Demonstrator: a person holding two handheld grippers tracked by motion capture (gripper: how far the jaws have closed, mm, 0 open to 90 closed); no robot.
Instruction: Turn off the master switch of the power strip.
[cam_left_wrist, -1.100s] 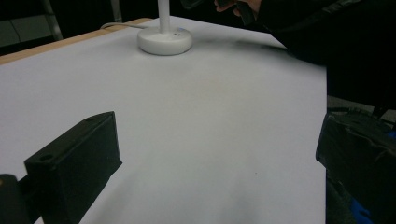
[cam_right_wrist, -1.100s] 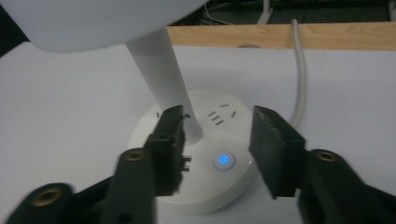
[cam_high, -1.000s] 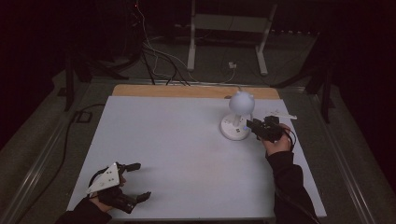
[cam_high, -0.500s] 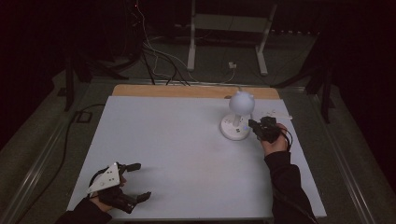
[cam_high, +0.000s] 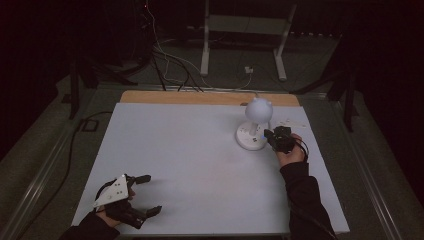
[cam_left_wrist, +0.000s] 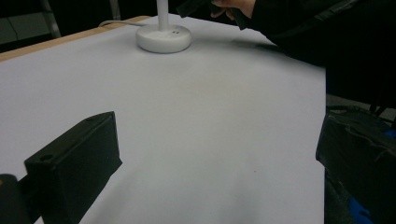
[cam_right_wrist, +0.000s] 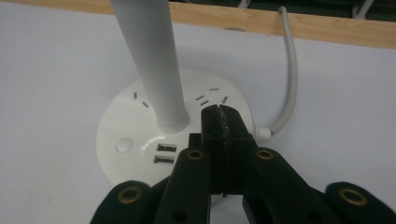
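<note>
Your left gripper (cam_high: 131, 197) sits at the near left corner of the white worktop (cam_high: 190, 160), and its fingers (cam_left_wrist: 74, 163) stand wide apart with nothing between them. In the left gripper view one finger shows as a black block at the lower left, while the other is cut off by the right edge and merges with a dark sleeve (cam_left_wrist: 327, 32), so its outline is hard to read. The grey three-cornered plate (cam_high: 112, 190) on top covers much of your left hand in the high view.

Further right, the white desk lamp (cam_high: 254, 125) stands on the far right part of the worktop, near the wooden strip (cam_high: 200, 97) along the back edge. Its round base (cam_right_wrist: 140, 135) carries two USB ports (cam_right_wrist: 163, 154), a small round button (cam_right_wrist: 123, 144) and socket slots. The stem (cam_right_wrist: 154, 60) runs out of the top of the right gripper view, so the globe head (cam_high: 258, 109) shows in the high view alone. The lamp's cable (cam_right_wrist: 289, 70) leaves the base behind the fingers; the joint itself is partly covered.

Your right gripper (cam_right_wrist: 222, 116) has its fingers pressed fully together, nothing clamped between them. Their tips lie over the base just right of the stem; whether they touch the surface I cannot tell. In the high view the gripper is a small dark shape beside the base, too dim for detail.
</note>
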